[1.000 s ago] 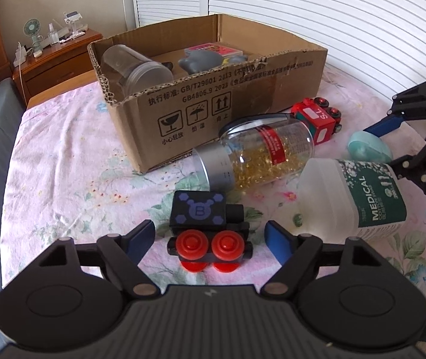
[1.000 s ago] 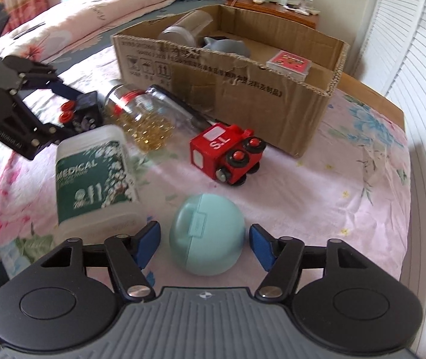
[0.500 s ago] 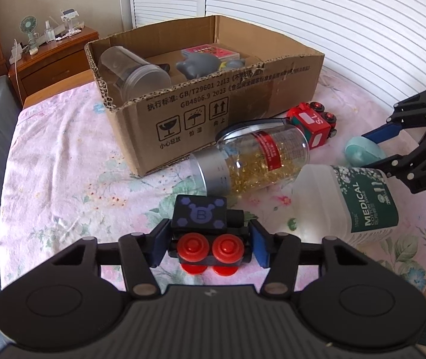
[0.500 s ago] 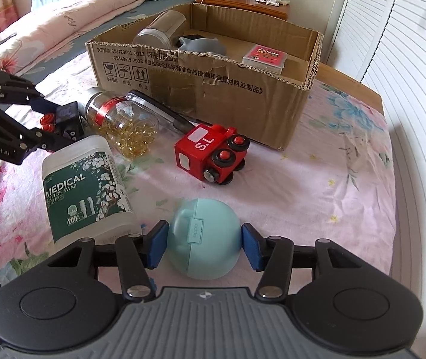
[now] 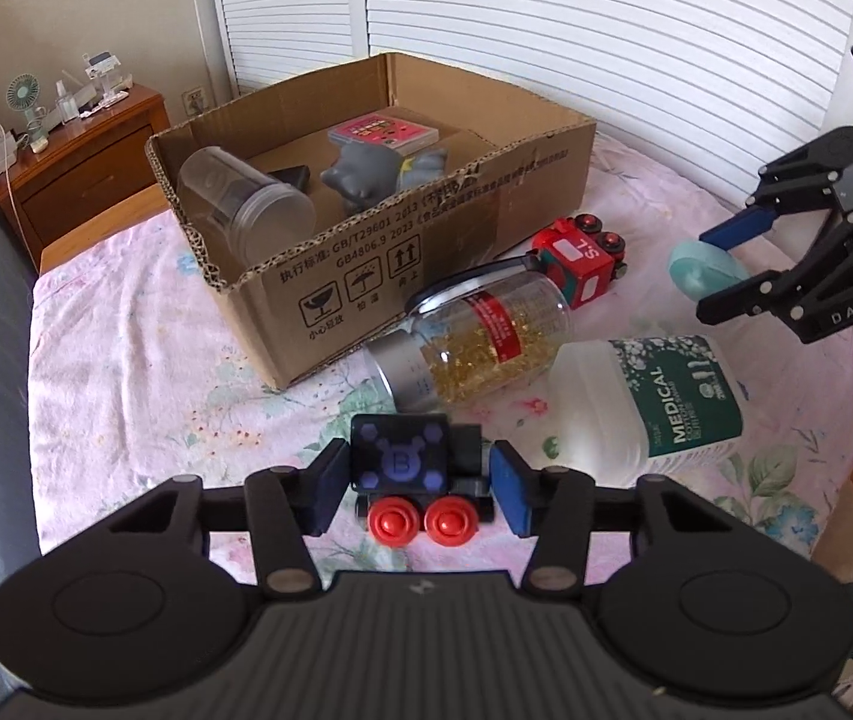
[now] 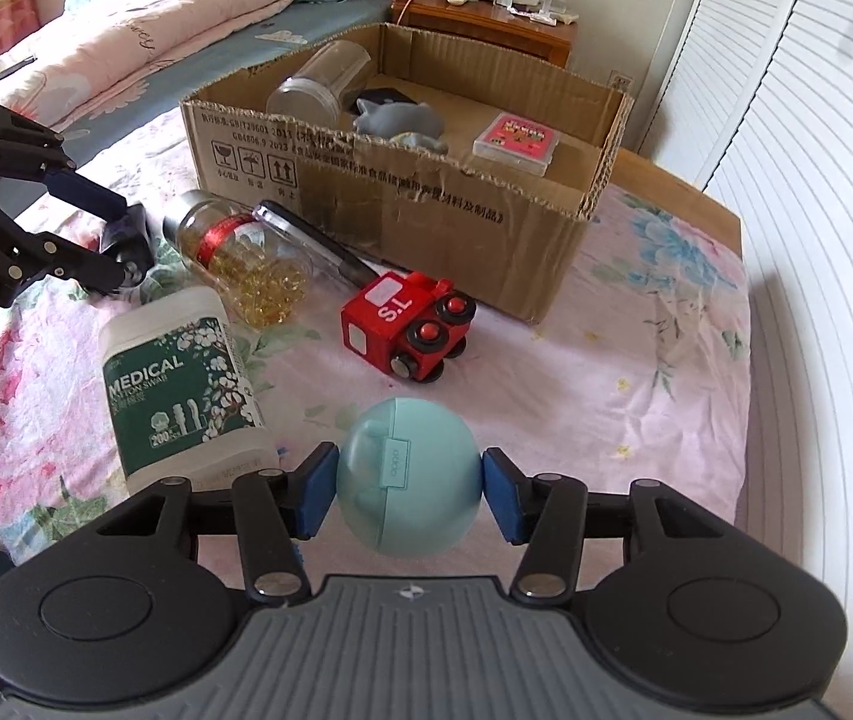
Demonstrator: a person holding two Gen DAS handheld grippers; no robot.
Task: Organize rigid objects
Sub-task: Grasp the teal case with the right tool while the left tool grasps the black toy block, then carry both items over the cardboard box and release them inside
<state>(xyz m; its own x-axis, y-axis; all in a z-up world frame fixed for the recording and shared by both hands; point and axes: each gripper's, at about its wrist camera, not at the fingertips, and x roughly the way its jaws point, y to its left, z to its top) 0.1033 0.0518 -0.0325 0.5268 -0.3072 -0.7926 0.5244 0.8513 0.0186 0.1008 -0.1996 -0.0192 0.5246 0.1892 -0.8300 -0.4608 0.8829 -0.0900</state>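
Left wrist view: our left gripper [image 5: 420, 489] has its jaws clamped on the dark toy train [image 5: 411, 462], taken by its flat, stiff sides. Our right gripper [image 6: 408, 489] pinches the teal round case [image 6: 408, 477]; smooth and curved, so it may slip. Both look light. Beyond, on the bed, lie the capsule jar [image 5: 474, 339], swab bottle [image 5: 645, 402], red train [image 5: 576, 255], then the cardboard box [image 5: 426, 240].

Black toy train [image 5: 417, 471] with red wheels, lifted off the bed; round teal case [image 6: 408, 483], raised beside the cotton-swab tub [image 6: 180, 384].
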